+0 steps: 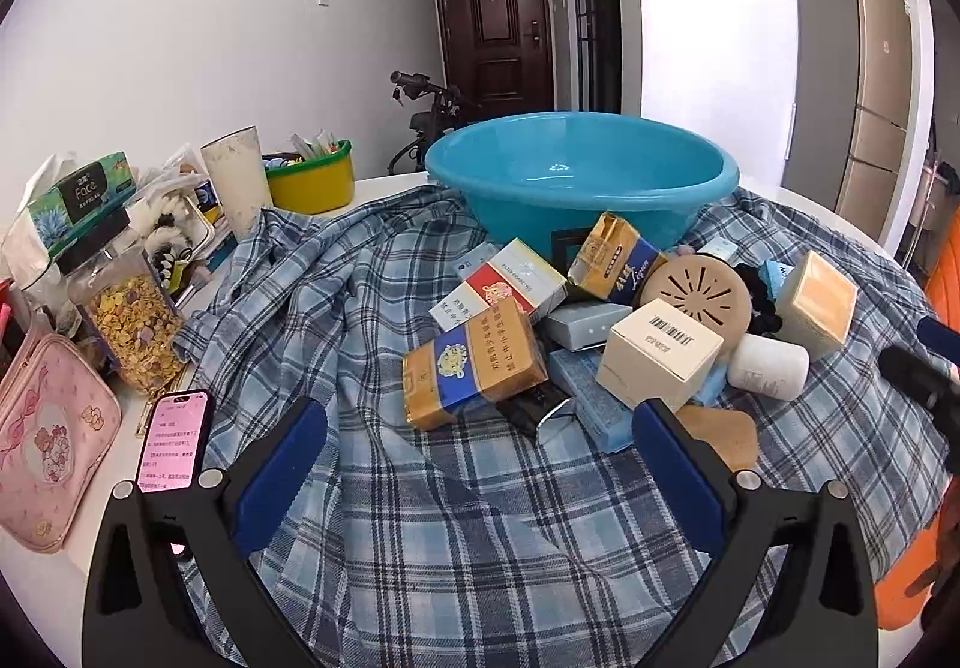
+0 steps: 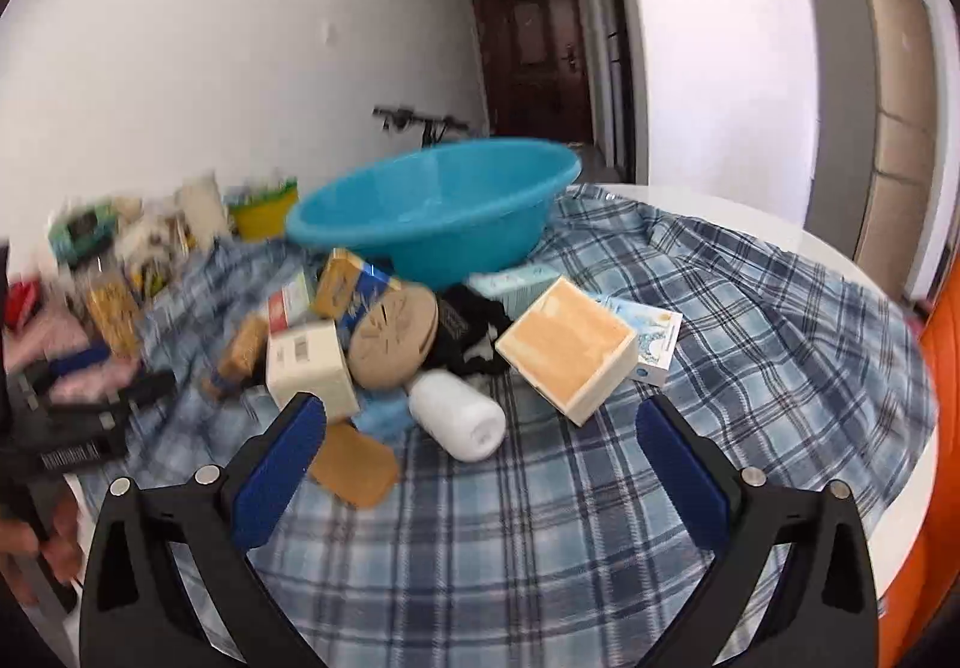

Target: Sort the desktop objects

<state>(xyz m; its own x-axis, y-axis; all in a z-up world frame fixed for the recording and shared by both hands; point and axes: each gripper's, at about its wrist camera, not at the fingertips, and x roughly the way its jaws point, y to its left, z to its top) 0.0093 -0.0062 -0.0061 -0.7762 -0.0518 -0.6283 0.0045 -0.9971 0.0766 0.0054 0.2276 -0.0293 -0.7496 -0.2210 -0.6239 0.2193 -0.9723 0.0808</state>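
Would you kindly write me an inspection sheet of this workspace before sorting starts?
Surface: white table mostly covered by a rumpled blue plaid cloth.
Job's things: blue basin, empty, behind a heap of cigarette packs, a cream barcode box, a tan slotted disc, a white bottle lying on its side and an orange-faced box.
Clutter: cereal jar, phone with its screen lit, pink pouch, yellow tub, tissue pack.
Grippers: left gripper and right gripper both open, holding nothing.
Cables: nothing seen.
Surroundings: dark door, bicycle, tall cabinet.
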